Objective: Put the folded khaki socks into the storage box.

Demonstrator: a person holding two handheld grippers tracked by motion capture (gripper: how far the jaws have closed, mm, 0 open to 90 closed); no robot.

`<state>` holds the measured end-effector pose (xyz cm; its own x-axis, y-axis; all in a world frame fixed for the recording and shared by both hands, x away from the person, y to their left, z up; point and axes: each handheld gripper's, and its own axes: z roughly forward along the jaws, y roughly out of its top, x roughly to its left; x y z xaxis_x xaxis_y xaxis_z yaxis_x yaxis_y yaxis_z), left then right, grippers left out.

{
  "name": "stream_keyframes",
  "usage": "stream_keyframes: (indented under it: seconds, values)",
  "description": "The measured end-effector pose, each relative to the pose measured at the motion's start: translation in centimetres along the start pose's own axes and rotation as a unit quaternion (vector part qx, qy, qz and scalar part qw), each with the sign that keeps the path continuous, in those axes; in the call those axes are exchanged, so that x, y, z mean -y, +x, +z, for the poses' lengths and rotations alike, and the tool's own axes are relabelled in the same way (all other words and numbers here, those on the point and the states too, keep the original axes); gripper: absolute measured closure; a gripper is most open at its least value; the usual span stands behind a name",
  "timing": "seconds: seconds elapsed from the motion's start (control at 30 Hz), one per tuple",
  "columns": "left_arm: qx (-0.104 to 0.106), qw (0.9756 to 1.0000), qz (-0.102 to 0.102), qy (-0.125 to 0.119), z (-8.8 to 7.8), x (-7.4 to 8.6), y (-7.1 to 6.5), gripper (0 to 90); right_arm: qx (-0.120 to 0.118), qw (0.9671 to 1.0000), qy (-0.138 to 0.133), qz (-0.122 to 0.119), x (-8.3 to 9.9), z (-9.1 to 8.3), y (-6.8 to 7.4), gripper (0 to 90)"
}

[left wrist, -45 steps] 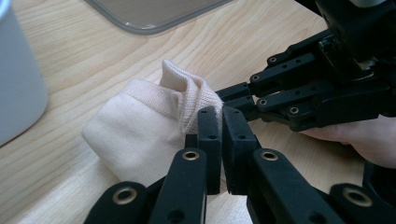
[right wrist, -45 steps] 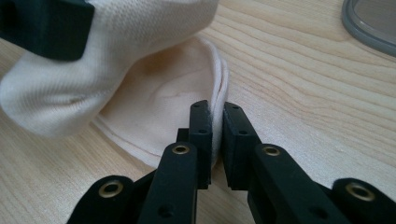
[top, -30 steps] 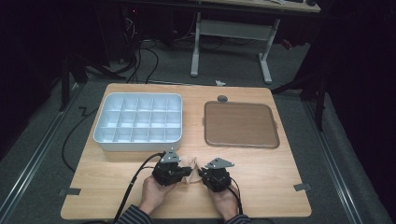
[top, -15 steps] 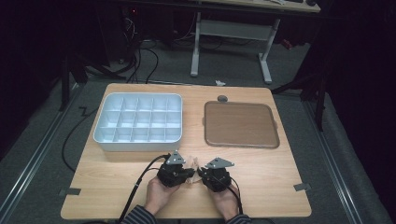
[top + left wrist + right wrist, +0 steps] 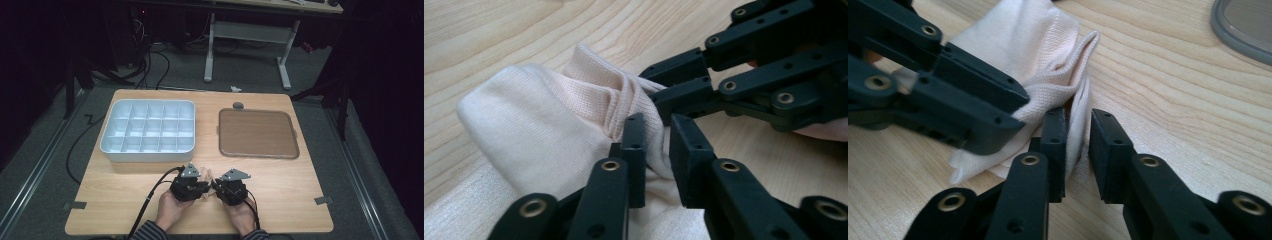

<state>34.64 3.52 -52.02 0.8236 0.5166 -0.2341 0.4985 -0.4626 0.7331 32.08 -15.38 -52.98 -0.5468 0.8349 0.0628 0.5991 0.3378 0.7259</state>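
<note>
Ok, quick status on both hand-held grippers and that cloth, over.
Left hand-held gripper and right hand-held gripper: jaws just opening, cream cloth edge loose between each pair. Cloth bunched on table near front edge. Nothing in the way.

Each hand carries a black tool: the left gripper (image 5: 189, 186) and the right gripper (image 5: 231, 189). Both are built of flat black bars linked by brass-coloured rivets, with small round holes along the bars. The fingers (image 5: 690, 150) are blocky, square-ended black slabs. A grey three-cornered plate (image 5: 235, 174) sits on top of each one. A black cable (image 5: 150, 200) trails from the left one. The person's sleeves (image 5: 150, 232) are dark with thin stripes.
</note>
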Motion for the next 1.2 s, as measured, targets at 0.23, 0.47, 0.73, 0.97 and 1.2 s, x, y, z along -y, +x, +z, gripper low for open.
stream_keyframes:
  seconds: [0.23, 0.47, 0.73, 0.97, 1.2]
  values:
    - [0.007, 0.9997, 0.005, -0.022, -1.4, 0.0, -0.1, 72.9, -0.002, 0.9999, -0.01, 0.005, 0.0, -0.4, -0.1, 73.6]
    - [0.001, 0.9984, -0.009, -0.055, -3.7, 0.3, 0.5, 70.0, 0.001, 0.9996, -0.027, 0.007, -0.2, -1.6, -0.1, 74.5]
    - [-0.043, 0.9973, -0.028, -0.053, -4.8, 1.3, 2.1, 68.7, -0.001, 0.9987, -0.049, -0.012, -1.0, -3.4, 0.4, 81.0]
    - [-0.052, 0.9974, -0.028, -0.041, -3.8, 1.6, 2.3, 67.2, -0.021, 0.997, -0.057, -0.049, -2.3, -3.9, 2.6, 82.5]
    - [-0.053, 0.9981, -0.02, -0.024, -3.3, 1.7, 2.0, 67.0, -0.029, 0.9972, -0.029, -0.062, -2.3, -1.6, 3.7, 82.5]
